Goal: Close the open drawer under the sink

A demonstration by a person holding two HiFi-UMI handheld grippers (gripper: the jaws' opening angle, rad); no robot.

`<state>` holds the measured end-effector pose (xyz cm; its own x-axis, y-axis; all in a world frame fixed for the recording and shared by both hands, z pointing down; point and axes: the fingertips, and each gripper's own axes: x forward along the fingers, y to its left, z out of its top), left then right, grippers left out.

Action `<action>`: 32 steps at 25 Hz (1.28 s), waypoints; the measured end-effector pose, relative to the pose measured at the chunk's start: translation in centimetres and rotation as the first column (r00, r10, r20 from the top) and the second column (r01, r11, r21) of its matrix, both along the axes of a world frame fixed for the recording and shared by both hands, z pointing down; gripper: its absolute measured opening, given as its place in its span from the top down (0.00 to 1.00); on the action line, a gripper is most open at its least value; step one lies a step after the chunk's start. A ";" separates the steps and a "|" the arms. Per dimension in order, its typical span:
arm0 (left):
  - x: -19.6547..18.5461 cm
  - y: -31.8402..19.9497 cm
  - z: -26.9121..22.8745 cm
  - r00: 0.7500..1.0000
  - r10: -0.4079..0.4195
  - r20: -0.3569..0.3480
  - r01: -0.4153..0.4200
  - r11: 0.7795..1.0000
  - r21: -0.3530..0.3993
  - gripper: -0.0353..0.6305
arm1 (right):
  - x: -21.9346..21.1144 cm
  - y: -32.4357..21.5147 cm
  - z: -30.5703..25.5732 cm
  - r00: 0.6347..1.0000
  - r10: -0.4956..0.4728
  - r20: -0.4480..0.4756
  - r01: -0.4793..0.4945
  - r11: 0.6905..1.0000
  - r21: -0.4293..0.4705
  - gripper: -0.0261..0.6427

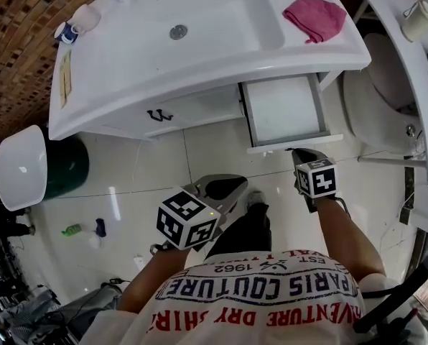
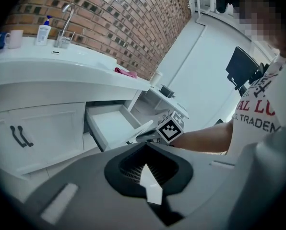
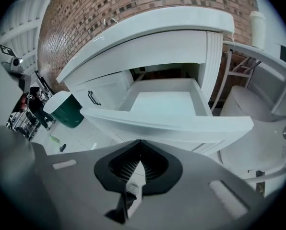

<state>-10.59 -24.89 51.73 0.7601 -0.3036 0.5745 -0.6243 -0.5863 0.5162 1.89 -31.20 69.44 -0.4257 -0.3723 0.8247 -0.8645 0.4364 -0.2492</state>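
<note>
Well, the drawer (image 1: 282,110) sits on the right side under the white sink (image 1: 128,56), and it is pulled far out. It looks empty inside. The right gripper (image 1: 300,154) is down low, right at the drawer front (image 3: 172,123). Its two jaws are pressed together with nothing between them, and their tip points at the bottom edge of that front. I cannot tell if the tip is touching the front or is just beside it. The left gripper (image 1: 235,184) hangs back over the floor, well apart from the drawer, and its jaws are together and hold nothing too. So I think the job is at its start: the pushing hand is lined up, but the drawer is not shut yet. The next move should be a straight, even push on the middle of the front, so the drawer slides in under the sink and does not go crooked. Nothing needs to be grabbed. A pink cloth (image 1: 314,14) lies up on the sink, out of the way.
</note>
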 end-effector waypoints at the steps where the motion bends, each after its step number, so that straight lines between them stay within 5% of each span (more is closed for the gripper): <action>1: -0.1 -0.2 0.1 1.000 0.001 -0.001 -0.001 1.000 -0.003 0.96 | -0.1 -0.2 0.1 1.000 0.002 -0.002 -0.002 1.000 -0.004 0.95; 32: -5.1 -4.4 2.7 0.998 -0.065 0.005 0.065 0.995 -0.072 0.96 | -2.9 -12.3 1.9 0.997 0.082 -0.014 -0.082 0.996 -0.017 0.95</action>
